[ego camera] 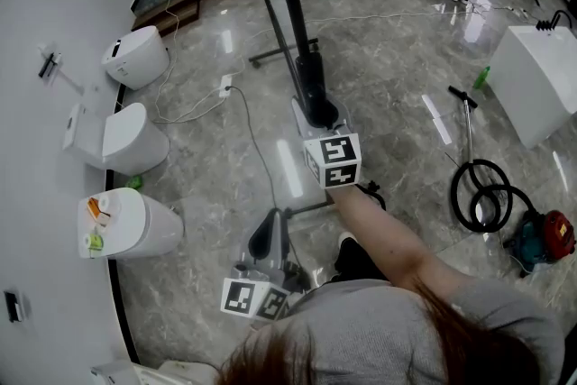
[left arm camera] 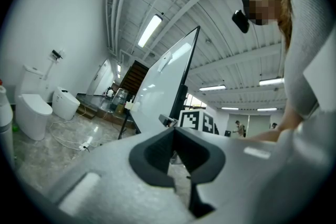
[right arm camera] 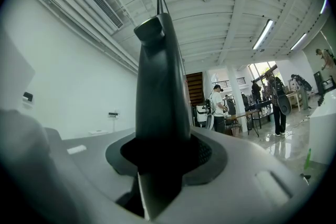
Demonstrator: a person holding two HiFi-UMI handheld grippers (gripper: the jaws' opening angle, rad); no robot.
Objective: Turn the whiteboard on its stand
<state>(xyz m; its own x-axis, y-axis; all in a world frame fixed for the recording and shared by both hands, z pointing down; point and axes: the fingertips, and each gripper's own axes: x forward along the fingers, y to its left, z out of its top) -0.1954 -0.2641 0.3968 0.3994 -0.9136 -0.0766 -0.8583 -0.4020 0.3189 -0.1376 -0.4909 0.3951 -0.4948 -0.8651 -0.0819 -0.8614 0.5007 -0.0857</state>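
Glossy grey marble floor (ego camera: 397, 68), white toilets (ego camera: 135, 140) along a white wall (ego camera: 45, 4).

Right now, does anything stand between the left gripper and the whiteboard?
Nothing visible does. The left gripper hangs open and empty, with only floor between it and the whiteboard. The right gripper is clamped on the board's dark edge.

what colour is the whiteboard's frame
Black; the frame shows best in the left gripper view.
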